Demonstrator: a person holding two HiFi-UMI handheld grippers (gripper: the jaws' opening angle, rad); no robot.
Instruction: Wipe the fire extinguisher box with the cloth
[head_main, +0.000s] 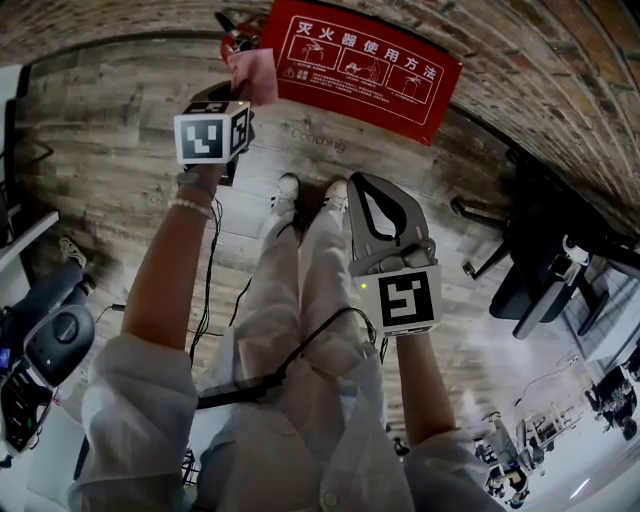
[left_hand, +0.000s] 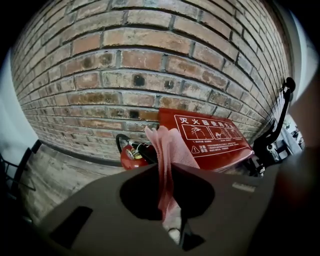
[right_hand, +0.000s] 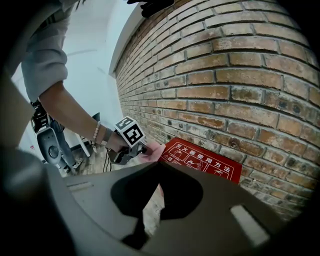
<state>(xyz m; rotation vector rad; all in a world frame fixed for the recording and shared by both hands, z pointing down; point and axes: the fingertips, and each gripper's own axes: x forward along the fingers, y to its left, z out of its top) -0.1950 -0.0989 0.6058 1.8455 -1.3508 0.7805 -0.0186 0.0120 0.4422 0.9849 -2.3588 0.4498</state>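
The red fire extinguisher box (head_main: 360, 62) lies low against the brick wall, its white instruction panel facing up. My left gripper (head_main: 246, 100) is shut on a pink cloth (head_main: 255, 74), held just off the box's left end. In the left gripper view the cloth (left_hand: 170, 149) stands up between the jaws, in front of the box (left_hand: 212, 139). The right gripper (head_main: 360, 185) hangs above the person's legs, short of the box, shut with nothing in it. The right gripper view shows the box (right_hand: 205, 162), the cloth (right_hand: 153, 149) and the left gripper's marker cube (right_hand: 129, 131).
A red fire extinguisher (left_hand: 133, 155) stands left of the box by the brick wall (left_hand: 150, 65). A black office chair (head_main: 540, 275) is at the right, a grey machine (head_main: 58, 340) at the left. Cables (head_main: 212, 270) trail over the wooden floor beside the person's shoes (head_main: 288, 190).
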